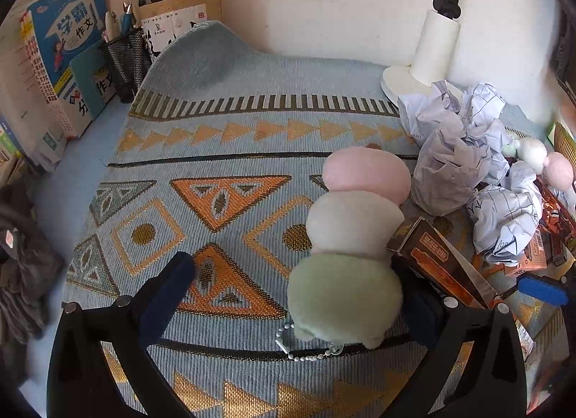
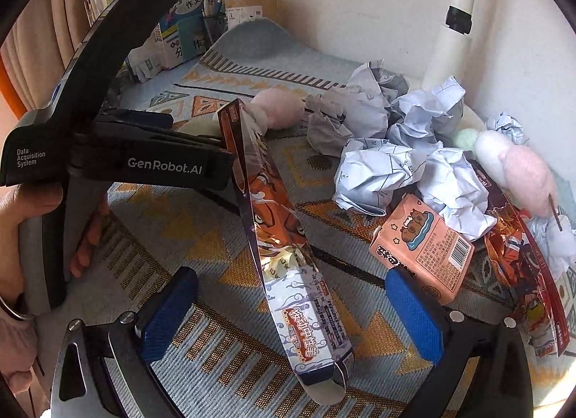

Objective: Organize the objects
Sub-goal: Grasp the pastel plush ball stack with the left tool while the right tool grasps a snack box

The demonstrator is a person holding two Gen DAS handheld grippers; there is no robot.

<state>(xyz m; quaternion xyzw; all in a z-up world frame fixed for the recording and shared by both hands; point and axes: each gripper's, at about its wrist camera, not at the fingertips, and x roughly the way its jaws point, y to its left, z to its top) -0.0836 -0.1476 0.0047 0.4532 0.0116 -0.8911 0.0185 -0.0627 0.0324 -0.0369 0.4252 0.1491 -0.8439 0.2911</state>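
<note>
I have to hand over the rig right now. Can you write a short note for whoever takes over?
Left gripper: open, straddling the three-ball plush toy on the patterned cloth; not gripped.
Right gripper: open, holding nothing, with the long flattened orange box lying between its fingers.
Clutter at right: crumpled papers, the small pink carton, a second plush toy and an orange wrapper.
Done: nothing looks sorted yet.
Left: group the plush toys, gather boxes and paper.
</note>
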